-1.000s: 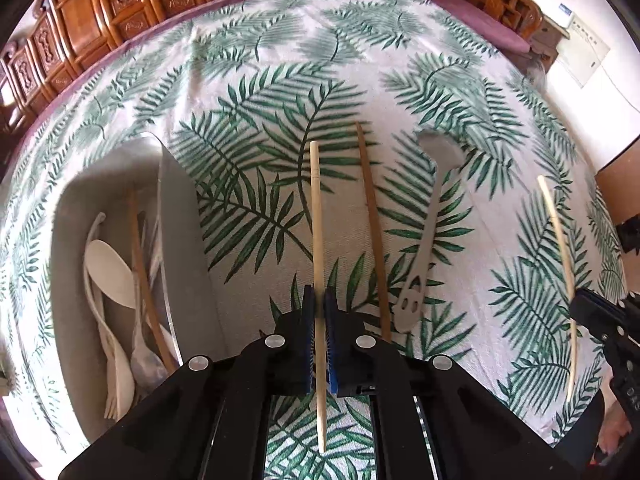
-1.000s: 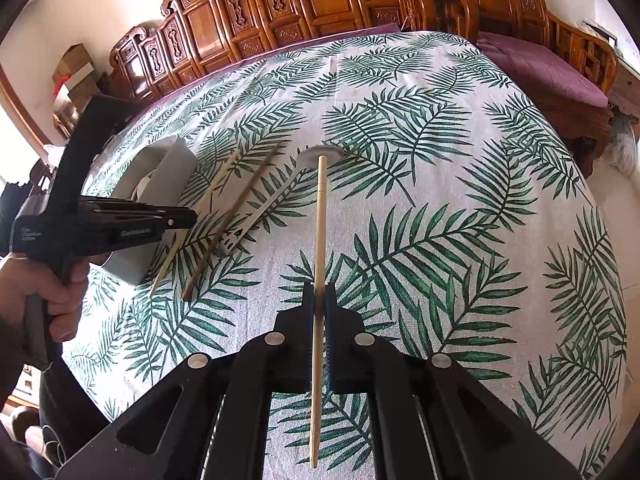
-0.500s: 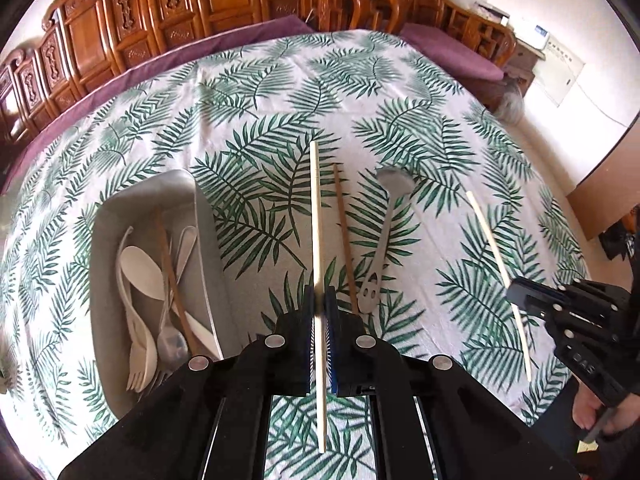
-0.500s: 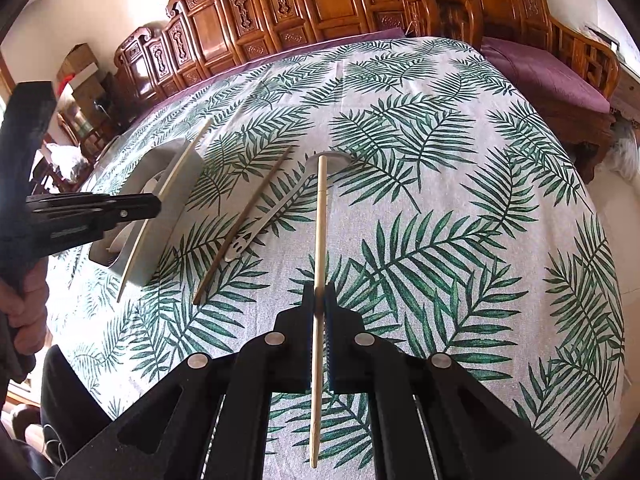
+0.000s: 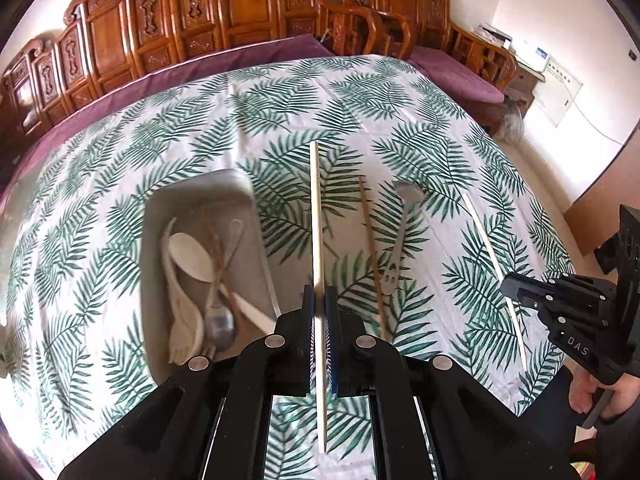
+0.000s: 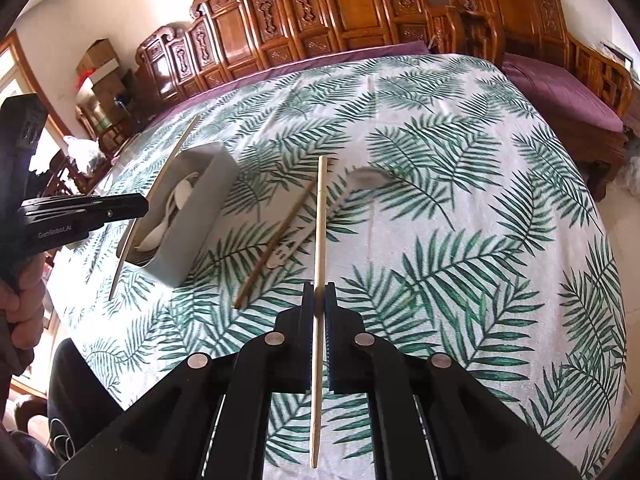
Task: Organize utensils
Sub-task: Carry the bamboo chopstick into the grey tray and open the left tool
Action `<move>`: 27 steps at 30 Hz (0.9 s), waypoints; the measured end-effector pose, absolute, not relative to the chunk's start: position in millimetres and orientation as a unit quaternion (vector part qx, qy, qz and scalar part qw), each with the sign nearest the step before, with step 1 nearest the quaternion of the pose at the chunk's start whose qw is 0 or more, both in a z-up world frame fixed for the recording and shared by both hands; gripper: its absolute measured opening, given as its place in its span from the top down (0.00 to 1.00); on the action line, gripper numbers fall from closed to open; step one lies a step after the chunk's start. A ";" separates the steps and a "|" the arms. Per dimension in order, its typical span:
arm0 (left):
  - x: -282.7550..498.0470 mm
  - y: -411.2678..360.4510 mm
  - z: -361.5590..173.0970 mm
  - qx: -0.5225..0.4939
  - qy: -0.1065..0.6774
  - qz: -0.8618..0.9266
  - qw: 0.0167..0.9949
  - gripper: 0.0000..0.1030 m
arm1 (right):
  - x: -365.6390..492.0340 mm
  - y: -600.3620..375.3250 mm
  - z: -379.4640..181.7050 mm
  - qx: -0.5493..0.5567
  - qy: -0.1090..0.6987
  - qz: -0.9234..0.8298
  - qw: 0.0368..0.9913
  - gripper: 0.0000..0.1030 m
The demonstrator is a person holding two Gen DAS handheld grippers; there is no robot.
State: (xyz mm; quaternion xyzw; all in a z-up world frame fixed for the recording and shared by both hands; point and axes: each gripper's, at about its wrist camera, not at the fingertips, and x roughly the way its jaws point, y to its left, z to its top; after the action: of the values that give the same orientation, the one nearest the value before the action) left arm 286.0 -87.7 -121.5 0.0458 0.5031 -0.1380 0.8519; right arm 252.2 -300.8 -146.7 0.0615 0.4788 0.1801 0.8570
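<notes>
My left gripper [image 5: 319,300] is shut on a pale chopstick [image 5: 316,216], held in the air just right of the grey utensil tray [image 5: 160,208], which holds white spoons, forks and a brown chopstick. My right gripper [image 6: 319,294] is shut on a second pale chopstick [image 6: 321,208], held above the table. A brown chopstick [image 5: 370,248] and a grey slotted fork-spoon [image 5: 402,232] lie on the cloth between the two grippers. In the right wrist view the tray [image 6: 204,204] is at left, with the left gripper [image 6: 132,206] over it.
The table has a white cloth with green leaf print [image 5: 440,160]. Carved wooden chairs [image 5: 240,8] line the far side, and a purple-cushioned bench [image 6: 560,92] is at right. The table's right edge drops to the floor.
Both grippers have risen with their chopsticks. The left one has moved toward the tray, which now shows more fully. The brown chopstick and fork-spoon have not moved.
</notes>
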 end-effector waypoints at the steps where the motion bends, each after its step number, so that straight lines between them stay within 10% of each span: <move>1: 285.7 -83.7 -120.7 0.044 0.503 -0.137 0.852 0.96 | 251.6 -298.3 -145.7 0.059 0.478 0.182 0.857 0.94; 27: 328.7 13.9 -137.7 -0.024 0.503 -0.104 0.858 0.96 | 278.0 -194.9 -110.8 0.024 0.474 0.225 0.851 0.94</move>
State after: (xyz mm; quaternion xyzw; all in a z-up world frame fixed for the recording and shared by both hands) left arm 328.7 13.9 -137.7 -0.0241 0.5029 -0.1038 0.8578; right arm 278.0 -194.9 -110.8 0.0240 0.4744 0.2254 0.8506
